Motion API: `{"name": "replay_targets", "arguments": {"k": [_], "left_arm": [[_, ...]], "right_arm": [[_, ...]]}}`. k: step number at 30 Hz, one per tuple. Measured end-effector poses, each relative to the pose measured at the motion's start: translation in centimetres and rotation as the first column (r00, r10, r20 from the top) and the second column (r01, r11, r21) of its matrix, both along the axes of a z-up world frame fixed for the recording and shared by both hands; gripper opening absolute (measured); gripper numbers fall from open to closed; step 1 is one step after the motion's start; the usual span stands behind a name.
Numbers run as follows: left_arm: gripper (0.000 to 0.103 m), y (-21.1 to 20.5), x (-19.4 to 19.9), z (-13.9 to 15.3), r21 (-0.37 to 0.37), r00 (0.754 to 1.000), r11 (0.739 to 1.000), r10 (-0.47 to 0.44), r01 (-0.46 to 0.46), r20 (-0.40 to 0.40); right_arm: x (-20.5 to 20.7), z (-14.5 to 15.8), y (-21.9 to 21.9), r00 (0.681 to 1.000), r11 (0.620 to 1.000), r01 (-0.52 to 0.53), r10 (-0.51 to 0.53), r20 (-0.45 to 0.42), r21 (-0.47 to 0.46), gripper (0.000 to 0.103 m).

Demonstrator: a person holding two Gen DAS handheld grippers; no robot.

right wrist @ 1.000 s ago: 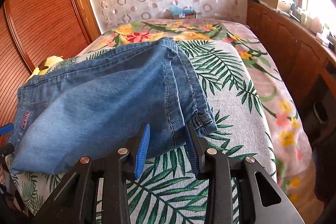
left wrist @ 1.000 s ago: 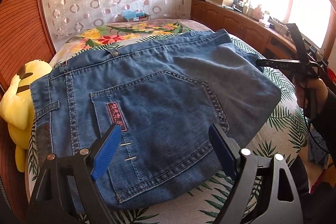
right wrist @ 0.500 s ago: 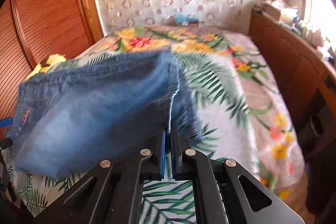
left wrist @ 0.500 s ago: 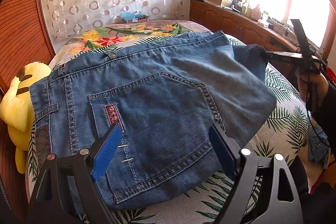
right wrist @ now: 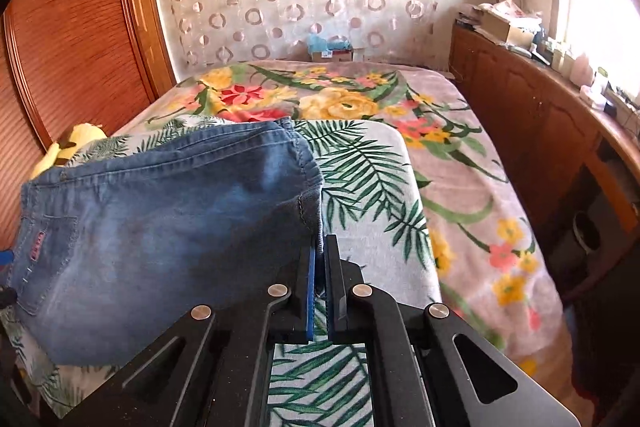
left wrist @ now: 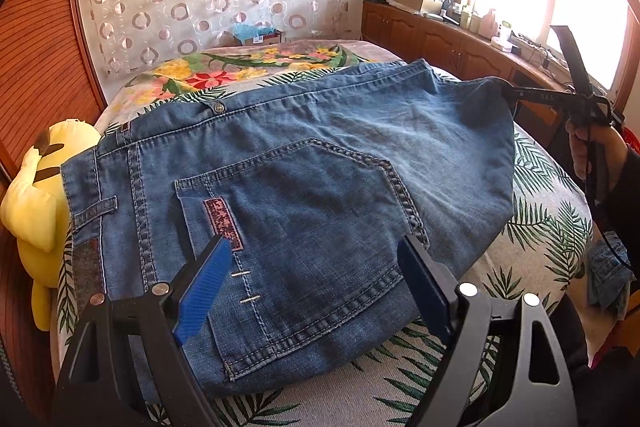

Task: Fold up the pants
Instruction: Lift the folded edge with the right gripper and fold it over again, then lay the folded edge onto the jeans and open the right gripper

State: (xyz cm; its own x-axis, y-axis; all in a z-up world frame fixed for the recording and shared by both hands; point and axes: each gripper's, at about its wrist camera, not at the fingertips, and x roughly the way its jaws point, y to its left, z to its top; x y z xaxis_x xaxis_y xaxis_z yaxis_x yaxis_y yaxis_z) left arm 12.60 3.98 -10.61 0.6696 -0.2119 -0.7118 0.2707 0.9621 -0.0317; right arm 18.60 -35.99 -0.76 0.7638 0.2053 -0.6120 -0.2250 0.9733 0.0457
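From the left wrist view, the jeans point(left wrist: 288, 195) lie folded on the bed point(left wrist: 552, 227), back pocket up, a yellow plush toy point(left wrist: 32, 195) by their waistband. The left tool point(left wrist: 316, 291) hovers just above the pocket with its jaws spread wide, holding nothing. Across the bed the right tool point(left wrist: 508, 90), in a person's hand point(left wrist: 592, 151), pinches the far denim edge and lifts it clear.

From the right wrist view, the right tool point(right wrist: 320, 255) has its jaws pressed together on a thin bite of hem, fabric draping away to the left. That bite looks shallow to me: heavy denim could slip out mid-fold. With the waist end unpinned, I'd guess the whole stack could drag and skew.
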Motion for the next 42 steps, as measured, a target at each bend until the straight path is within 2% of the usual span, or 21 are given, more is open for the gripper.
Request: {"name": "replay_targets", "arguments": {"k": [5,10,14,18,22,25,27,29,32,33,34,38,42], "left_arm": [[0.085,0.6,-0.5,0.7,-0.008,1.0,1.0,0.011,-0.011,0.018],[0.085,1.8,-1.1,1.5,-0.018,0.999,0.999,0.031,-0.03,0.038],[0.085,3.1,-1.7,2.1,-0.02,0.997,0.999,0.051,-0.05,0.051],[0.085,4.5,-2.3,2.6,-0.023,0.995,0.997,0.074,-0.073,0.064],[0.085,5.5,-2.7,2.6,-0.021,0.993,0.996,0.094,-0.092,0.069],[0.085,6.0,-2.9,2.5,-0.022,0.992,0.995,0.104,-0.102,0.069],[0.085,6.3,-2.9,2.3,-0.025,0.992,0.994,0.109,-0.108,0.066],[0.085,6.2,-2.9,2.1,-0.025,0.992,0.994,0.11,-0.108,0.063],[0.085,5.8,-2.6,2.0,-0.025,0.993,0.995,0.101,-0.1,0.061],[0.085,5.6,-2.5,2.0,-0.026,0.993,0.995,0.097,-0.096,0.06],[0.085,5.4,-2.4,2.0,-0.025,0.994,0.996,0.092,-0.09,0.059],[0.085,3.6,-1.5,1.9,-0.02,0.997,0.998,0.056,-0.055,0.056],[0.085,1.6,-0.4,2.0,-0.013,0.998,1.0,0.008,-0.007,0.058]], "right_arm": [[-1.3,1.8,1.5,0.997,0.997,-0.069,0.068,0.039,0.022,0.003],[-3.2,4.1,5.5,0.978,0.982,-0.19,0.187,0.087,0.025,0.003],[-4.7,5.6,9.8,0.948,0.953,-0.303,0.299,0.111,0.017,0.003],[-6.2,6.7,14.1,0.902,0.907,-0.42,0.415,0.118,0.021,0.003],[-6.7,6.8,16.9,0.859,0.859,-0.509,0.503,0.093,0.051,0.003],[-5.8,6.0,18.3,0.844,0.844,-0.535,0.533,0.053,0.03,0.003],[-5.3,5.2,18.9,0.848,0.849,-0.527,0.528,0.038,-0.04,0.004],[-4.5,4.7,19.0,0.853,0.852,-0.52,0.521,0.01,-0.065,0.009],[-4.4,4.7,18.7,0.86,0.857,-0.509,0.511,0.006,-0.076,0.026],[-4.4,4.8,18.3,0.861,0.858,-0.507,0.509,0.011,-0.079,0.035],[-4.6,5.0,17.8,0.861,0.859,-0.505,0.508,0.023,-0.079,0.038],[-6.4,5.2,16.4,0.877,0.877,-0.475,0.478,0.051,-0.068,0.039],[-6.1,4.1,14.5,0.907,0.907,-0.418,0.42,0.04,-0.048,0.039]]}}
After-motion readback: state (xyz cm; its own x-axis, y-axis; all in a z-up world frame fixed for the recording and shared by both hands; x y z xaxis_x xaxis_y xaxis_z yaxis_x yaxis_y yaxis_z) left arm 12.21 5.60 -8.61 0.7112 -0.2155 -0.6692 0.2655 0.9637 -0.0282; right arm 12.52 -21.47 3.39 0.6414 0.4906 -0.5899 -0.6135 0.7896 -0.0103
